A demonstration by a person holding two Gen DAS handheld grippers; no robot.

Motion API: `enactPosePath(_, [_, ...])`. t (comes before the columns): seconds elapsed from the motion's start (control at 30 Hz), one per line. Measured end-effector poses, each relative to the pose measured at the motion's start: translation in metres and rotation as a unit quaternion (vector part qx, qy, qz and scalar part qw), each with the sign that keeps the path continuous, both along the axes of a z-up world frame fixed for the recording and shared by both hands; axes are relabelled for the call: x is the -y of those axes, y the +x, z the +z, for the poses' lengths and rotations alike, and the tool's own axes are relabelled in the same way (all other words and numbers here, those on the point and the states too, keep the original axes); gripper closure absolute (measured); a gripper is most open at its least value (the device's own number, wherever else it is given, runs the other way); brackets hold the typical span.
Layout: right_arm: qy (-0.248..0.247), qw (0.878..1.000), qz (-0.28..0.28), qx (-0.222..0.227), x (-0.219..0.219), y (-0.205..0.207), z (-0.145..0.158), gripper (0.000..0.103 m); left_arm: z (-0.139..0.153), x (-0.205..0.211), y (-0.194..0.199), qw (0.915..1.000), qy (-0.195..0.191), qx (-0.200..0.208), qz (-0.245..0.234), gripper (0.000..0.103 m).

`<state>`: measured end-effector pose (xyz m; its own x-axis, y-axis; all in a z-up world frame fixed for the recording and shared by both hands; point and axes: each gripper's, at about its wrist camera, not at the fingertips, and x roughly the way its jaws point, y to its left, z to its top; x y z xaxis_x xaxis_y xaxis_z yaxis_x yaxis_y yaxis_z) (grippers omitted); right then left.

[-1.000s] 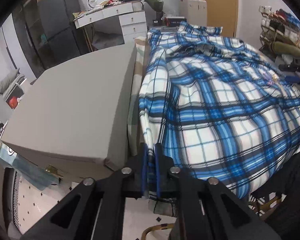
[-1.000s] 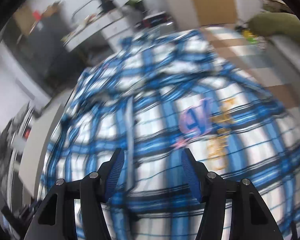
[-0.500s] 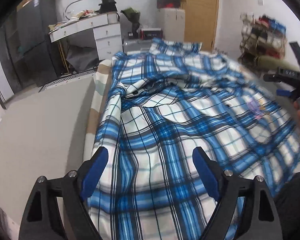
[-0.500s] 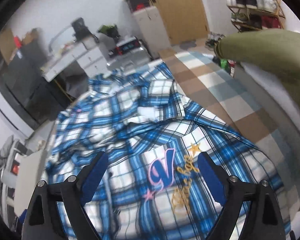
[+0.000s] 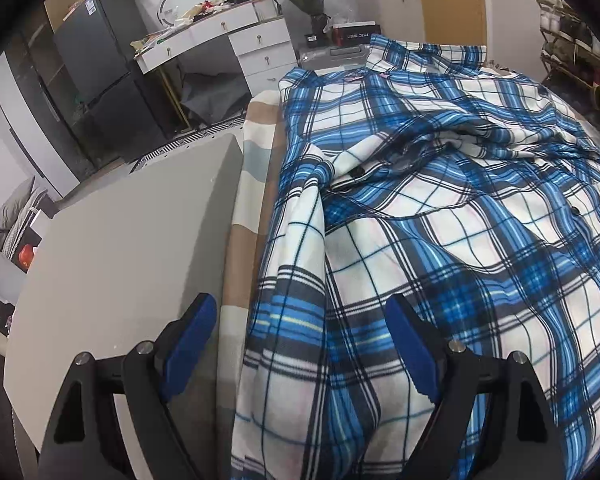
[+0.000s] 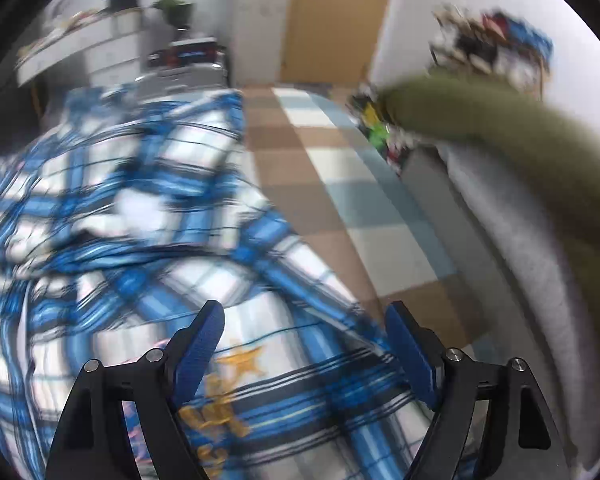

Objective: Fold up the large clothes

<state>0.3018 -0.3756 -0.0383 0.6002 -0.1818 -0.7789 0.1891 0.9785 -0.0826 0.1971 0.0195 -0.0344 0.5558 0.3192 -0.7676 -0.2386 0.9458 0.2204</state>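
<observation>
While both tongs, left tongs (image 5: 296,320) and right tongs (image 6: 304,326), gape empty, one plaid shirt (image 5: 440,220) lies spread.

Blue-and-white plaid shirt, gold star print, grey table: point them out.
Blue-and-white plaid shirt (image 5: 440,240): left wrist view, front panel.
Gold star print (image 6: 242,360): right wrist view, star's centre.
Grey table (image 5: 132,240): left wrist view, bare top.

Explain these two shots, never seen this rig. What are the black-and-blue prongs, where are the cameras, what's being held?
The prongs are two hand-held grippers; a person carries one in each hand, each with a fisheye camera looking along its fingers. One picture is from the left gripper, the other, blurred, from the right gripper. Both are open and hold nothing. Under them a blue plaid shirt lies spread on a bed with a checked cover. A grey table stands at the bed's left.
</observation>
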Motion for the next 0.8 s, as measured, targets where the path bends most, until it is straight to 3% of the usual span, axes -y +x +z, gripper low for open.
enactPosePath(0.07, [0.040,0.999,-0.022,-0.008,0.017,0.003,-0.004,0.024,-0.005,-0.001,0.004,0.9999,-0.012,-0.006,0.004,0.020])
enactPosePath(0.13, [0.047,0.998,-0.029,-0.016,0.022,0.004,-0.007,0.045,-0.007,-0.002,0.007,0.9999,-0.015,-0.008,0.002,0.020])
enactPosePath(0.17, [0.038,0.999,-0.023,-0.019,0.020,0.005,-0.009,0.049,-0.008,-0.001,0.009,0.9999,-0.014,-0.008,0.002,0.021])
enactPosePath(0.2, [0.024,0.999,-0.013,-0.019,0.017,0.005,-0.011,0.056,-0.009,0.000,0.008,0.9999,-0.013,-0.003,0.001,0.029])
enactPosePath(0.23, [0.010,1.000,-0.005,-0.017,0.013,0.005,-0.012,0.070,-0.008,0.000,0.007,0.9998,-0.018,0.004,-0.003,0.051])
enactPosePath(0.27, [0.005,1.000,0.001,-0.011,0.010,0.004,-0.012,0.073,-0.008,0.001,0.006,0.9997,-0.022,0.006,-0.004,0.065])
enactPosePath(0.3, [-0.004,1.000,0.006,-0.008,0.007,0.003,-0.011,0.089,-0.008,0.000,0.006,0.9997,-0.024,0.005,0.000,0.096])
enactPosePath(0.33, [-0.014,1.000,0.009,-0.009,0.004,0.001,-0.011,0.099,-0.009,-0.001,0.006,0.9997,-0.025,0.000,0.003,0.103])
enactPosePath(0.57, [-0.047,0.998,0.044,-0.017,-0.003,-0.013,-0.007,0.101,-0.008,-0.003,-0.014,0.9999,-0.013,0.007,-0.001,0.103])
enactPosePath(0.7, [-0.030,0.999,0.029,-0.027,0.006,-0.039,0.000,0.101,-0.010,0.004,-0.032,0.9996,0.018,0.000,-0.020,0.103])
enactPosePath(0.8, [-0.046,0.998,0.018,-0.025,0.006,-0.059,0.002,0.100,-0.007,0.004,-0.039,0.9997,0.011,-0.001,-0.023,0.103])
